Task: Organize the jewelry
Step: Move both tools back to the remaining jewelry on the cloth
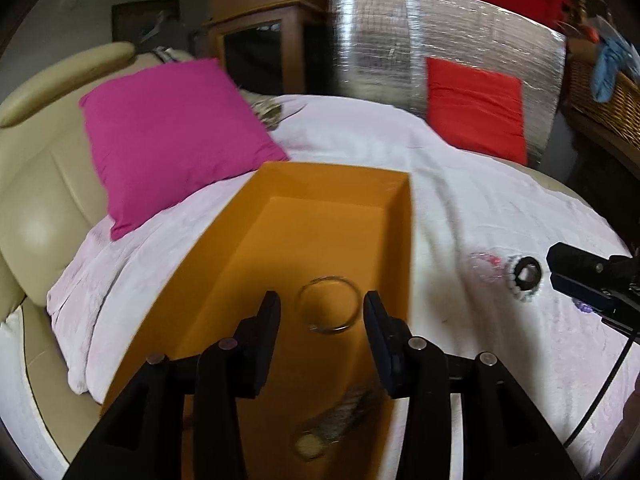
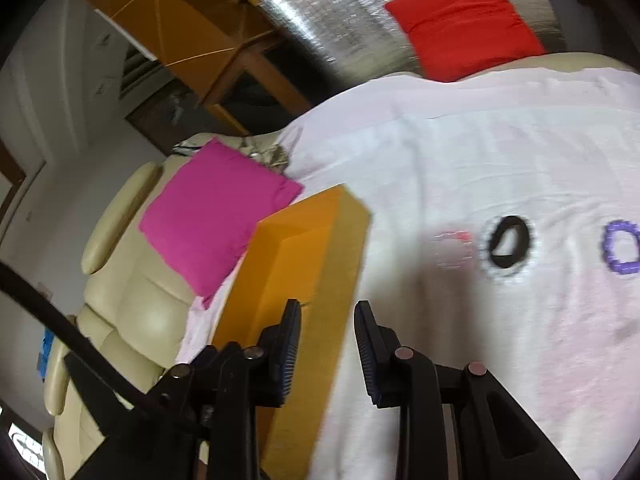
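While the orange box (image 1: 320, 216) sits open on the white sheet (image 1: 460, 208), the left gripper (image 1: 322, 308) hangs over it with its fingers parted and a thin silver bangle (image 1: 327, 305) loose between them, lying on the box floor. Closer in the box there's a blurry chain with a coin-like pendant (image 1: 310, 446). Over the box's right wall, the right gripper (image 2: 328, 316) is parted too, holding nothing. Right of the box on the sheet: a black-and-white beaded bracelet (image 2: 508, 248) and a purple one (image 2: 622, 248).
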{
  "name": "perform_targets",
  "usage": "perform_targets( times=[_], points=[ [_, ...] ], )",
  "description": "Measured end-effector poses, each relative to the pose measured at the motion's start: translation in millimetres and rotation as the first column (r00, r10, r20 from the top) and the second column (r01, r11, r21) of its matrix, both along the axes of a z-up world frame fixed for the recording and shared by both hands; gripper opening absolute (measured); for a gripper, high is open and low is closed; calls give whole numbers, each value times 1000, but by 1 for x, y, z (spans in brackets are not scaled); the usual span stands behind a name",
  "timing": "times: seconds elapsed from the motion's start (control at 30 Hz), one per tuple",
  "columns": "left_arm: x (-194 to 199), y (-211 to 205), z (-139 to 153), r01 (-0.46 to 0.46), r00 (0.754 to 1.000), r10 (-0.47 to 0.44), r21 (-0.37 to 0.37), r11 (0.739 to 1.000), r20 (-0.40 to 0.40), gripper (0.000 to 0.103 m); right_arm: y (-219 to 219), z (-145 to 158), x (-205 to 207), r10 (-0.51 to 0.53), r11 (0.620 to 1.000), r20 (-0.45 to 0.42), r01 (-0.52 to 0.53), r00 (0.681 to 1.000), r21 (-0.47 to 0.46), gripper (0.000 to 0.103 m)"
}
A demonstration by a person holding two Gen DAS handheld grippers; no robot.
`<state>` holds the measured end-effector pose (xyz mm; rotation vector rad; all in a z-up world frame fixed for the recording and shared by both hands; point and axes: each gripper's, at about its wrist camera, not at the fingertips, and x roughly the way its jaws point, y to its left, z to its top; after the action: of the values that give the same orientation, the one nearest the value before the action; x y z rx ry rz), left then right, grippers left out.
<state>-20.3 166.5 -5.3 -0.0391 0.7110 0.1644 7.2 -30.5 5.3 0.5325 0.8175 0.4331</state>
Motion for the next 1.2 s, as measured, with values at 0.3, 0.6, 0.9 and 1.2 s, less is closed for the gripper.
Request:
perform_targets(
  times=[0.3,0.6,0.9,1.2],
  points=[
    [13,-46,1,64,998,-64,40,997,7,50,-64,1,-1,-81,996,-10,81,997,-39,33],
    [21,-87,-2,124,992,-124,63,990,-3,50,-117,4,-8,-161,986,1,161,987,-40,49],
    [31,-117,-5,168,986,-168,69,983,-17,50,-150,1,-11,-204,978,-5,203,979,-55,49],
    [43,-136,-21,246,965,-248,-34,969,-88,50,-200,-5,-14,-283,959,-38,281,958,-32,49]
  ],
)
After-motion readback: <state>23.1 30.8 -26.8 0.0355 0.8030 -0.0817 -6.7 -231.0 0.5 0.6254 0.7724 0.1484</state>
